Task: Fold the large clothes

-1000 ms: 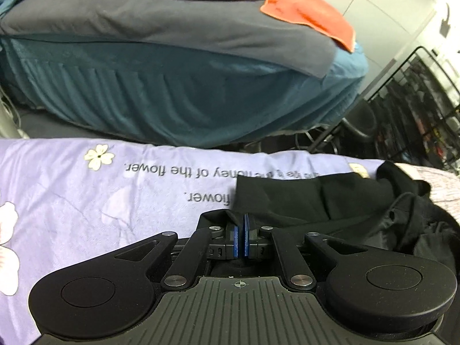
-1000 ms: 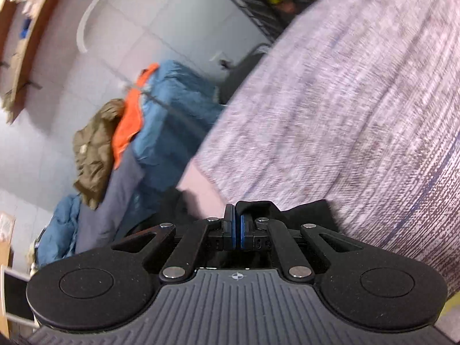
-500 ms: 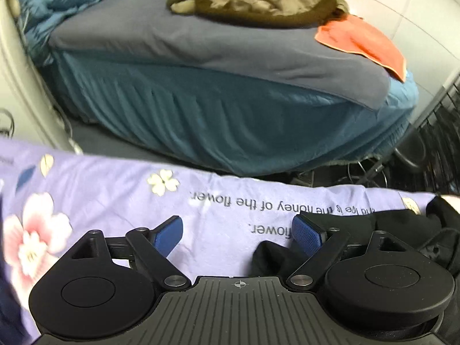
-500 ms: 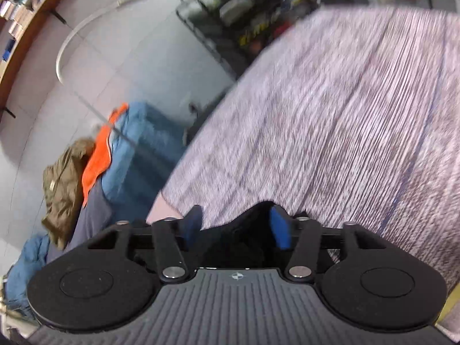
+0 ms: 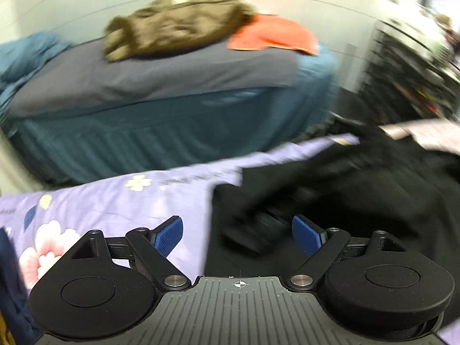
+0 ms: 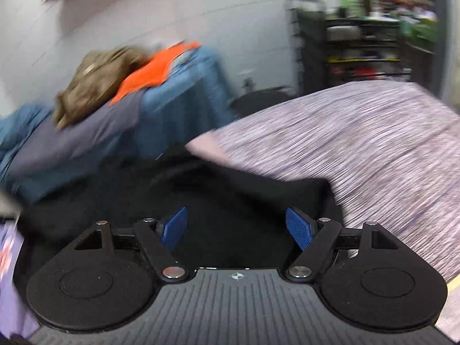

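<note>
Both frames are smeared with motion blur, so fine detail is hard to read. The left tool [image 5: 237, 235] has its blue pads [image 5: 168, 235] spread wide apart with nothing between them. Just ahead of it the black garment [image 5: 359, 189] lies rumpled on the lilac flowered sheet [image 5: 95, 204], covering the right-hand part of that sheet and running up toward the heathered pink-grey cloth [image 5: 431, 133] at the far right.

Over on the other side, the right tool [image 6: 236, 228] is likewise gaping, blue pads [image 6: 299, 230] held well apart and gripping nothing. The black garment [image 6: 230, 201] spreads directly beneath and in front of its fingers, its right edge meeting the heathered pink-grey cloth [image 6: 359, 143], which fills the right of that view.

Beyond the work surface stands a bed [image 5: 161, 126] with a teal skirt and a grey blanket [image 5: 161, 74] on top. An olive-brown jacket [image 5: 175, 20] sits heaped on the blanket, with an orange cloth [image 5: 276, 36] just beside it. Dark wire shelving [image 6: 359, 43] stands against the wall to the right.
</note>
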Demonstrator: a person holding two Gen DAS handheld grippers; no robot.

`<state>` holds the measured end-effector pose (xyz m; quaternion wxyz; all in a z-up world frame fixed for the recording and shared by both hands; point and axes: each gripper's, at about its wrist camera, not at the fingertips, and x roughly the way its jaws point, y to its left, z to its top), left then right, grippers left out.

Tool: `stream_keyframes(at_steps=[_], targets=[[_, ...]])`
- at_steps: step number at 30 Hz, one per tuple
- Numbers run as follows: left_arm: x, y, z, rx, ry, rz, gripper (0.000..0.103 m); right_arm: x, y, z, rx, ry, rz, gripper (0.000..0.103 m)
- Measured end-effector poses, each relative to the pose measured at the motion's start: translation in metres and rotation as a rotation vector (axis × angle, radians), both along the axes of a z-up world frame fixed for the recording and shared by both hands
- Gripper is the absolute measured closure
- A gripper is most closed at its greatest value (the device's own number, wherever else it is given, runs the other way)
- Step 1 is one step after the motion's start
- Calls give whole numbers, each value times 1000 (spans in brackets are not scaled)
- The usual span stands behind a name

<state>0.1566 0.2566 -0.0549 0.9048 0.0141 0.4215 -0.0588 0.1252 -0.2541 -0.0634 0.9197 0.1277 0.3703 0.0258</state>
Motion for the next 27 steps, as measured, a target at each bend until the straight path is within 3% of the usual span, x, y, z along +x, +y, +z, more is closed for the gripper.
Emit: stream_keyframes(at_steps=[6,9,12,13,16,19,21,25,27], targets=[[-26,-57,-25,109,15,-227,0,-11,17,-12,-43,56,53,24],[-20,-78,-39,194,-17,-238,0,-10,27,-13,-50,63,95,24],[5,-87,-53,177,45,-261,0,-6,42,-13,-78,58,155,24],[16,-89,-58,203,57,-260,0,-4,45,-15,-81,59,180,24],[53,-90,-68,306,47,-159,0,11,54,-22,-107,85,272,24],[102,-69,-65,238,85,45,0,35,57,-34,-181,134,307,31],[130,-60,-65,198,128,122,0,53,47,-40,-231,154,254,32],[158,-61,-65,300,109,180,0,87,15,-45,-326,175,132,32],[164,-56,-63,285,109,221,0,98,0,-49,-380,200,58,31]])
